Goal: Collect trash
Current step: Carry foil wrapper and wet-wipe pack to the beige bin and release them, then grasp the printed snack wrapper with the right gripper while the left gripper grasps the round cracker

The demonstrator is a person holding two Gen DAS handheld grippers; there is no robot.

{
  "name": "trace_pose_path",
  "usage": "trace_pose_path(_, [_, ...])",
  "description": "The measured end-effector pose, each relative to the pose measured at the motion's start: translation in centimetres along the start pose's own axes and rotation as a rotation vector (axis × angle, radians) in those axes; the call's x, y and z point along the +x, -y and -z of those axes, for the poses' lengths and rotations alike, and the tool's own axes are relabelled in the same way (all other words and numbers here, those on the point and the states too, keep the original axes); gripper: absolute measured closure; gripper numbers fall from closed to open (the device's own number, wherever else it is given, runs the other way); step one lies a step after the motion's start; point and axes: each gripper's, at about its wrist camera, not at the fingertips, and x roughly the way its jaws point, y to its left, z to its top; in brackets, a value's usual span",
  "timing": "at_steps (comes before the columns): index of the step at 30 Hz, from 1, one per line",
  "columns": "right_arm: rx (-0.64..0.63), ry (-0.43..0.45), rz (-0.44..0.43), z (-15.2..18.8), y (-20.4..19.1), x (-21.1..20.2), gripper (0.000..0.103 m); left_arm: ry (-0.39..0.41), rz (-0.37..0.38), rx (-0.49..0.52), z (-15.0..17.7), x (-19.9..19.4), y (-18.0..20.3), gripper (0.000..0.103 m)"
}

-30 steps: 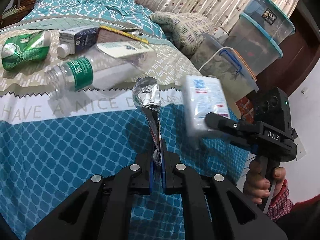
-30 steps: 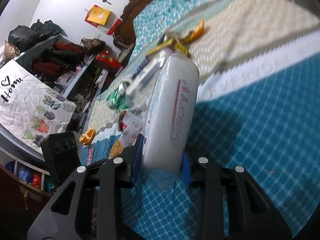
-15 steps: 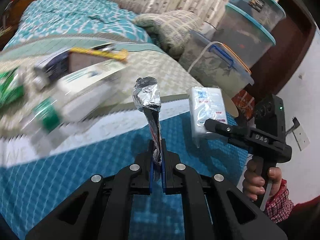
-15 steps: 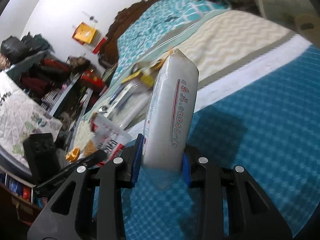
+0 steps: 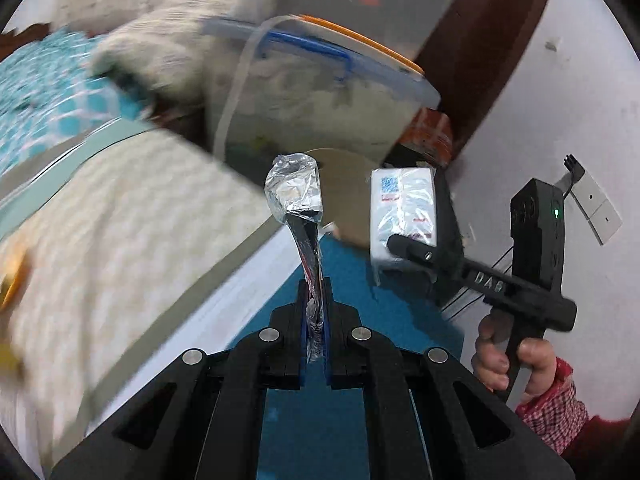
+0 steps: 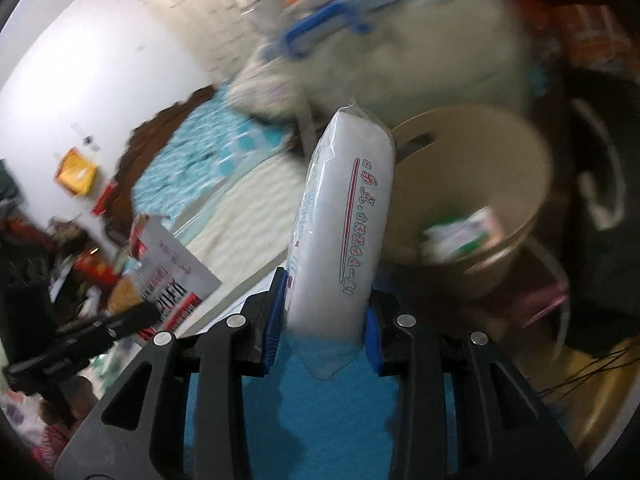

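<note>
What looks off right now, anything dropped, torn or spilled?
Nothing stands out. The left gripper pinches the crumpled foil wrapper, the right gripper clamps the white tissue pack, and the beige bin beside the bed sits upright with one carton inside. The background is motion-blurred.

- White letters "DAS" on the black body of the right gripper [image 5: 404,246], seen from the left wrist view.
- A line of red characters beside a long red stripe on the side of the white packet [image 6: 340,236]; too small to read.
- Black and red print on the white wrapper [image 6: 172,276]; blurred, unreadable.
</note>
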Motion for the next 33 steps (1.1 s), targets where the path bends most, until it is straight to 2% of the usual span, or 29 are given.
trace_pose_path(3, [0.003,0.01,0.068,-2.8,3.0,0.6,0.067,-0.037,0.024,0.021,-4.0,4.5,1.9,0.098])
trace_pose_path(6, [0.002,0.007,0.113,-4.5,5.0,1.7,0.064,-0.065,0.018,0.041,-6.5,8.4,3.1,0.098])
trace_pose_path(7, [0.002,0.005,0.119,-4.9,5.4,1.9,0.063,-0.07,0.01,0.04,-7.1,9.5,3.4,0.094])
trace_pose_path(8, [0.007,0.002,0.119,-5.1,5.7,2.2,0.05,-0.075,0.004,0.036,-7.4,10.5,3.5,0.088])
trace_pose_path(9, [0.018,-0.005,0.119,-5.4,6.4,2.6,0.032,-0.086,-0.008,0.027,-7.8,11.6,3.5,0.063])
trace_pose_path(10, [0.03,0.004,0.125,-5.6,6.9,2.8,0.029,-0.089,-0.025,0.02,-8.0,12.4,3.5,0.048])
trace_pose_path(14, [0.082,0.058,0.131,-6.2,7.7,2.7,0.031,-0.085,-0.056,0.035,-8.1,12.7,3.4,0.05])
trace_pose_path(18, [0.068,0.124,0.086,-6.2,5.9,1.0,0.034,0.001,-0.079,0.046,-6.3,8.2,2.2,0.049])
trace_pose_path(21, [0.016,0.086,0.02,-6.1,2.7,1.5,0.036,0.039,-0.107,0.044,-3.9,4.8,1.2,0.049])
trace_pose_path(25, [-0.07,-0.007,-0.079,-4.9,-2.8,3.8,0.038,0.067,-0.164,0.013,0.7,0.4,-1.4,0.049])
trace_pose_path(33, [-0.166,-0.323,-0.324,0.7,-15.0,11.9,0.043,0.089,-0.311,-0.126,11.4,-9.2,-8.6,0.049])
